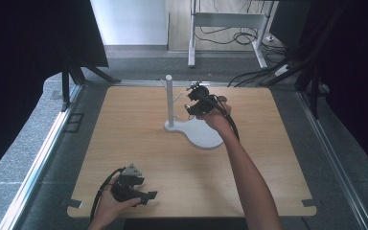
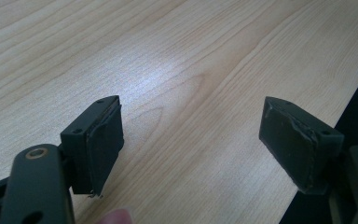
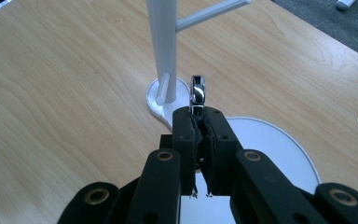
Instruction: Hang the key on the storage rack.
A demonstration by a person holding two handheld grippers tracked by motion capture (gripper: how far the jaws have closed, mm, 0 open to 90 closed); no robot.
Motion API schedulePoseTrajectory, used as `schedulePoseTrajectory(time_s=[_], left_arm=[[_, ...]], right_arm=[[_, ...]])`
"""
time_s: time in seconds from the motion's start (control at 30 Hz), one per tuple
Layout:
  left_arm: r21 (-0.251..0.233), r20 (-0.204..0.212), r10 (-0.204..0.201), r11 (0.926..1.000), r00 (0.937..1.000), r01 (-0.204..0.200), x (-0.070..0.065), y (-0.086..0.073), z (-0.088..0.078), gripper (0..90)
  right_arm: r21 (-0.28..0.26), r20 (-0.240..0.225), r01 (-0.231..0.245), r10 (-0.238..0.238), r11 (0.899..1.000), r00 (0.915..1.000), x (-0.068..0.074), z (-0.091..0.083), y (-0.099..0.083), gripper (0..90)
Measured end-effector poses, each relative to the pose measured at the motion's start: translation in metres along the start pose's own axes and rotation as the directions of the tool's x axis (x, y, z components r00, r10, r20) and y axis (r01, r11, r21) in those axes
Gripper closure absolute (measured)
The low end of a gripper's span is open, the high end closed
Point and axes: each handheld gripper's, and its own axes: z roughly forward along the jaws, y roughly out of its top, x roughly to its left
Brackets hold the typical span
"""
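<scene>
Right tongs (image 3: 199, 122) clamped tight on a small shiny metal ring (image 3: 197, 90), held edge-on above the pads, just beside the white upright post (image 3: 162, 42) of the stand (image 1: 203, 136) and above its flat white base on the wooden bench (image 1: 139, 143). Post upright, with thin side pegs (image 3: 212, 13) jutting out higher up and one short peg near the foot. Left tongs (image 2: 191, 140) gaping wide with nothing between the pads, resting low over the near edge of the bench, well apart from the stand.
</scene>
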Motion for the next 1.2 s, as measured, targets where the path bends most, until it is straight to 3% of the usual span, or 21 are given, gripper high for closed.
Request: schedulePoseTrajectory(time_s=[0.87, 1.0, 1.2], left_arm=[[0.006, 0.005, 0.009, 0.9999, 0.9999, -0.009, -0.002, 0.001, 0.001, 22.2], [0.0, 0.006, 0.006, 1.0, 1.0, -0.006, -0.002, 0.0, 0.0, 22.2], [-0.002, 0.004, 0.003, 1.0, 1.0, -0.003, 0.0, 0.0, -0.001, 22.2]], right_arm=[[-0.02, 0.02, -0.045, 0.045, 0.999, 0.9988, -0.018, 0.012, 0.005, 84.4], [0.0, 0.049, -0.037, 0.037, 0.999, 0.9981, -0.023, 0.016, 0.01, 84.4], [-0.012, 0.06, -0.057, 0.058, 0.998, 0.9965, -0.029, 0.02, 0.017, 84.5]])
